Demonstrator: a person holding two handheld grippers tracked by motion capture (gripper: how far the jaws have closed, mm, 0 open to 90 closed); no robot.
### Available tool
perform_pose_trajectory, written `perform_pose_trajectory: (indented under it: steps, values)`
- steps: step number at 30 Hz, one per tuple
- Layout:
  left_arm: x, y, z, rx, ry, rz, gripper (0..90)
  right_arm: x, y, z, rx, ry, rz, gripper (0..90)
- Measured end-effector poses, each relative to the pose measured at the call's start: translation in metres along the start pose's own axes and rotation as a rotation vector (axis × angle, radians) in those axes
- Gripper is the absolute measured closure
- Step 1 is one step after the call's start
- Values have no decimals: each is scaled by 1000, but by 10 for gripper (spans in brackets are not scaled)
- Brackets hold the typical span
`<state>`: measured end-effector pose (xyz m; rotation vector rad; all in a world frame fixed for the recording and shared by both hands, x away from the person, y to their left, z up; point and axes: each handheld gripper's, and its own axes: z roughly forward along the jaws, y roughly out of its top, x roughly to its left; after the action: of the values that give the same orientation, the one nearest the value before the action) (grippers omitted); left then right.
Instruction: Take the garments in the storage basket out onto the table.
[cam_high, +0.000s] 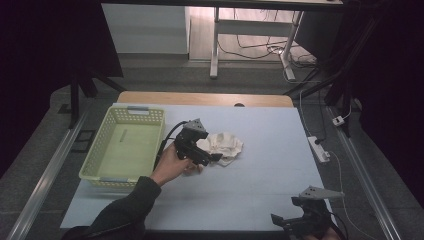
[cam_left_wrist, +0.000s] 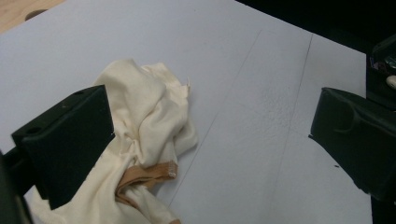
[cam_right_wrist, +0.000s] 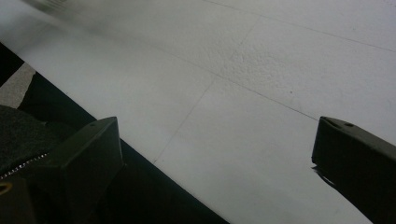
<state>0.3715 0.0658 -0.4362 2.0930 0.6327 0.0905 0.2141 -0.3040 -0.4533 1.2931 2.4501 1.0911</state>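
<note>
High view first: the bench (cam_high: 260, 190) has a pale blue-grey cover, with a strip of bare wood showing along its far edge. On the left side sits a light green plastic basket (cam_high: 124, 147) with lattice walls, and I can't see anything inside it. Just right of the basket, around the middle of the bench, there's a crumpled cream cloth (cam_high: 226, 146) lying flat on the cover. The left gripper (cam_high: 206, 156) is right up against the cloth's left edge, held by the person's left hand (cam_high: 171, 164) with a dark sleeve coming in from the bottom. The right gripper (cam_high: 286, 220) is way off at the near right corner, well apart from the cloth. A white power strip (cam_high: 318, 148) lies on the floor past the bench's right edge.

Left gripper view: the left gripper (cam_left_wrist: 210, 144) has its jaws spread wide. The cloth (cam_left_wrist: 144, 140) sits bunched next to the left jaw, which hides part of it, and the right jaw is over bare bench cover. Nothing is pinched between them. There's a tan or brownish band (cam_left_wrist: 149, 175) showing in the folds of the cloth.

Right gripper view: the right gripper (cam_right_wrist: 212, 161) also has its jaws wide apart with nothing between them, hanging over the near edge of the bench. A bit of dark clothing with a zipper (cam_right_wrist: 23, 163) shows at the lower left.
</note>
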Motion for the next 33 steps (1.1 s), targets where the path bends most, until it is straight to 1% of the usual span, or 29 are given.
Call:
perform_pose_trajectory:
  steps: [8,16,26,33]
  values:
    - [-4,-10,-16,-9,-7,-12,0,0,0,0,-1,0,1,17]
    - [-5,-22,-33,-30,-12,-46,0,0,0,0,-2,2,0,17]
    - [-11,-37,-55,-39,-3,-56,0,1,0,0,-2,0,-4,17]
    - [-16,-49,-71,-52,2,-73,0,1,0,0,0,-1,-8,17]
